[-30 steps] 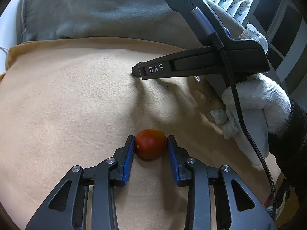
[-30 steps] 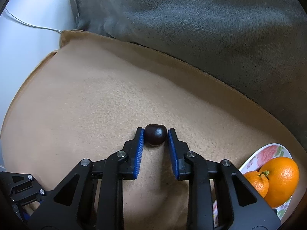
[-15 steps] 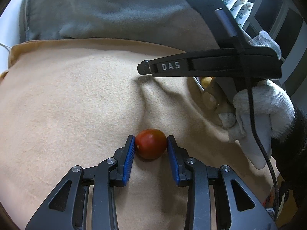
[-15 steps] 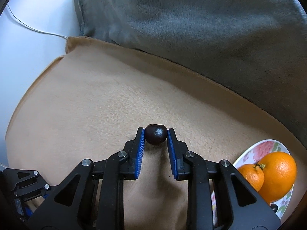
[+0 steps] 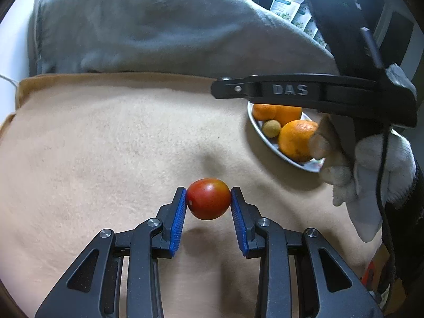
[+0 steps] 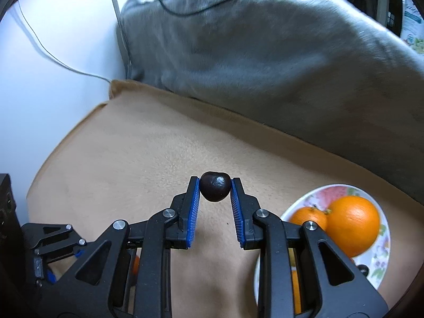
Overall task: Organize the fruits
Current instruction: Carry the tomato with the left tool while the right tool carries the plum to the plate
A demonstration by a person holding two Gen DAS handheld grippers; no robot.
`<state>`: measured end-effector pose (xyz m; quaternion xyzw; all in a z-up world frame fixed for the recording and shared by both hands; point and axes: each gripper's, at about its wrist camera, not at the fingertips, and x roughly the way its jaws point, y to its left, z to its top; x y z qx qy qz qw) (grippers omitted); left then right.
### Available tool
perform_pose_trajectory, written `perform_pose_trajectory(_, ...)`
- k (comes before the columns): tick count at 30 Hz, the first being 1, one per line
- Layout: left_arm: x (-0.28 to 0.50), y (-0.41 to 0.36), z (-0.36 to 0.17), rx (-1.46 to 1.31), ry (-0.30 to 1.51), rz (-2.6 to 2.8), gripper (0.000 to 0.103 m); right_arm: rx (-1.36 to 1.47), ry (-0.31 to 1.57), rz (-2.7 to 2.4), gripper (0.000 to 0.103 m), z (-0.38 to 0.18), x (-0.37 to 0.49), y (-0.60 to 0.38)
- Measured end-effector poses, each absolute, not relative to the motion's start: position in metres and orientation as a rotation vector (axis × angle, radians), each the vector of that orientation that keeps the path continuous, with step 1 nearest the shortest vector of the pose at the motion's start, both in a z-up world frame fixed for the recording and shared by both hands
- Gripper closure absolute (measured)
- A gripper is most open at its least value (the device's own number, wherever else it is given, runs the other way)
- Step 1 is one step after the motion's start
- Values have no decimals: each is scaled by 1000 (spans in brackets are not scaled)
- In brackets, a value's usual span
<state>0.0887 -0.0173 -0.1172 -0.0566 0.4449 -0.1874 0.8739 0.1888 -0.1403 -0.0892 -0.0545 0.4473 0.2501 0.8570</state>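
Note:
My left gripper (image 5: pixel 208 202) is shut on a red tomato (image 5: pixel 208 198) and holds it just above the tan blanket (image 5: pixel 106 145). My right gripper (image 6: pixel 214 192) is shut on a dark cherry (image 6: pixel 214 189), lifted above the blanket. A floral plate (image 6: pixel 381 262) at the right holds oranges (image 6: pixel 353 225); in the left wrist view the plate (image 5: pixel 261 132) holds oranges (image 5: pixel 295 139) and a small yellowish fruit (image 5: pixel 271 128). The right gripper's body (image 5: pixel 304 91) crosses above the plate, held by a gloved hand (image 5: pixel 376 169).
A grey blanket (image 5: pixel 159 31) lies bunched along the back. A white wall with a cable (image 6: pixel 53 53) is at the left. Printed packets (image 5: pixel 288 0) stand at the back right. The left gripper's body (image 6: pixel 53 249) shows at the lower left of the right wrist view.
Both grippers have lifted with their fruits. The right gripper has moved right and up, so the plate of oranges now shows under it in the left wrist view.

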Motion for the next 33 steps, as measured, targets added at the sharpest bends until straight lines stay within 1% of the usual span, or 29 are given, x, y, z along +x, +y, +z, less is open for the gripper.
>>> perform_pose_trajectory(7, 88, -35, -104, -101, 899, -415, 71, -69, 888, 499, 78, -64, 169, -183)
perform_pose_trajectory(16, 92, -66, -87, -77, 865, -463, 71, -1, 850, 416, 78, -48, 156, -251)
perform_pose_trajectory(26, 96, -110, -76, -38, 835, -542, 71, 73, 872, 331, 78, -59, 159, -317)
perform_pose_trajectory(33, 109, -142, -68, -8, 814, -578, 71, 117, 889, 324, 78, -71, 165, -338)
